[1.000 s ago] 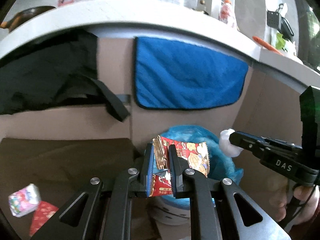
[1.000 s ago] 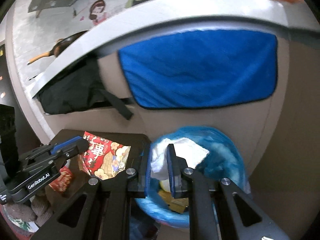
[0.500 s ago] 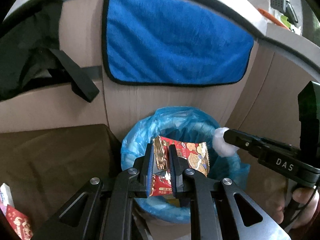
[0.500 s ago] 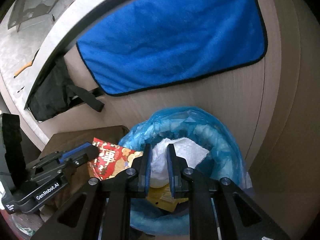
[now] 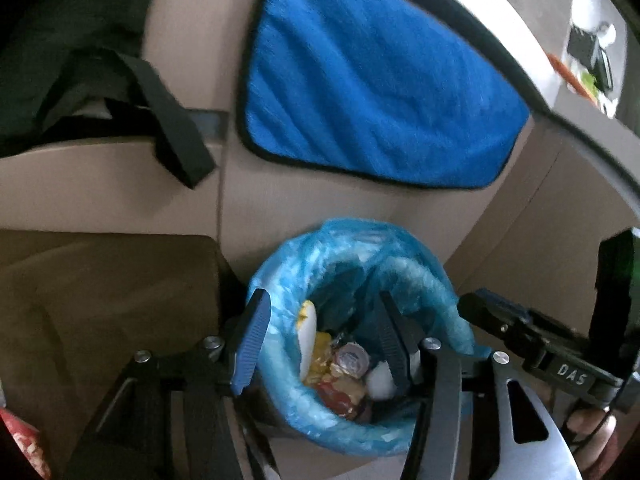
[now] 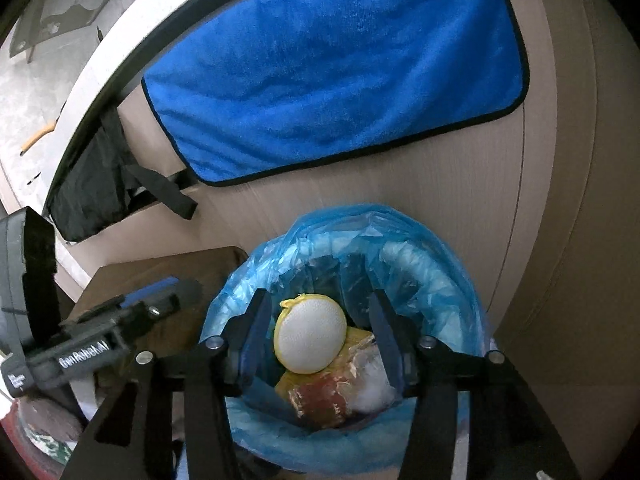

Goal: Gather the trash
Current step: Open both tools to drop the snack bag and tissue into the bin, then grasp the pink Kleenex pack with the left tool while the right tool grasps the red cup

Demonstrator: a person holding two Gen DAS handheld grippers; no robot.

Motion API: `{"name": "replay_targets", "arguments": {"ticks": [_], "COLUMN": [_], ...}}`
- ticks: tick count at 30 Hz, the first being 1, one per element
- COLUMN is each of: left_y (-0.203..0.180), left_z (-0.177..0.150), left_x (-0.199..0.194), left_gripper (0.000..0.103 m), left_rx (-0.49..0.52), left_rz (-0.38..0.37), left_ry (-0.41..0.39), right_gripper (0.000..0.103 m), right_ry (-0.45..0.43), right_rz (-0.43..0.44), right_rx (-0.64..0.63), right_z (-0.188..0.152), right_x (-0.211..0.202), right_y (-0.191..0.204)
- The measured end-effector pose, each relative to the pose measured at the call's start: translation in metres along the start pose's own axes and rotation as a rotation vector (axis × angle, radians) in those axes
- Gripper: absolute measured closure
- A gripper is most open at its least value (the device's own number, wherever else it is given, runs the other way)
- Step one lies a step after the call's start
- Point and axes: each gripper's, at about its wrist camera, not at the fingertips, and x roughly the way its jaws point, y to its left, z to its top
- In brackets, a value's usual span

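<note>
Over one bin [image 6: 420, 264], two tongs [image 5: 320, 336] [image 6: 316, 328] opening

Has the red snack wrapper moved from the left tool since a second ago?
Yes. The red snack wrapper has dropped out of the left tool, whose jaws are opening with nothing between them, and now lies down inside the blue-lined bin.

Black left tool [image 5: 320, 332], blue-padded fingers [image 5: 250, 344], silver screws.

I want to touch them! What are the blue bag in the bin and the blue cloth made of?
Bag: probably thin plastic film; it looks glossy, see-through and crinkled over the bin rim.
Cloth: likely soft microfibre or terry; it looks matte and fuzzy, with a dark stitched edge.
</note>
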Motion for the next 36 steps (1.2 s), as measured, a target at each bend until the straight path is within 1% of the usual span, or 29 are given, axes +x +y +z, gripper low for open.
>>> {"name": "replay_targets", "arguments": {"ticks": [2, 6, 9, 10, 13, 16, 19, 22, 25, 27, 30, 33, 36], "left_y": [0.007, 0.024, 0.042, 0.049, 0.072, 0.103, 0.131, 0.157, 0.180, 0.195, 0.219, 0.244, 0.268], "left_z": [0.002, -0.003, -0.012, -0.016, -0.024, -0.032, -0.044, -0.058, -0.071, -0.080, -0.094, -0.109, -0.126], "left_x": [-0.013, -0.051, -0.089, -0.105, -0.143, -0.176, -0.203, -0.222, -0.236, -0.247, -0.260, -0.272, -0.276], "left_gripper": [0.048, 0.048, 0.048, 0.047, 0.040, 0.040, 0.040, 0.040, 0.040, 0.040, 0.040, 0.040, 0.039], "left_rx": [-0.019, -0.043, -0.046, -0.043, -0.039, -0.053, -0.087, -0.110, -0.140, -0.164, -0.198, -0.239, -0.287], "left_rz": [0.002, 0.003, 0.020, 0.036, 0.084, 0.154, 0.204, 0.238, 0.254, 0.263, 0.296, 0.332, 0.337], "left_ry": [-0.014, -0.051, -0.082, -0.100, -0.141, -0.160, -0.172, -0.178, -0.174, -0.174, -0.185, -0.190, -0.174], "right_gripper": [0.054, 0.054, 0.053, 0.052, 0.052, 0.052, 0.052, 0.052, 0.052, 0.047, 0.047, 0.047, 0.047], "right_ry": [-0.004, -0.013, -0.013, -0.012, -0.004, 0.017, 0.044, 0.073, 0.087, 0.100, 0.140, 0.184, 0.233], "right_rz": [-0.001, 0.021, 0.054, 0.064, 0.098, 0.143, 0.188, 0.223, 0.258, 0.276, 0.296, 0.317, 0.323], "right_rx": [0.004, -0.003, -0.019, -0.025, -0.045, -0.062, -0.095, -0.138, -0.202, -0.269, -0.340, -0.374, -0.400], "right_z": [0.001, -0.002, -0.009, -0.011, -0.021, -0.031, -0.042, -0.053, -0.066, -0.076, -0.088, -0.100, -0.114], "right_x": [-0.004, -0.016, -0.023, -0.025, -0.029, -0.030, -0.029, -0.025, -0.025, -0.025, -0.020, -0.011, 0.002], "right_y": [0.003, 0.022, 0.045, 0.051, 0.078, 0.106, 0.140, 0.173, 0.209, 0.236, 0.268, 0.290, 0.308]}}
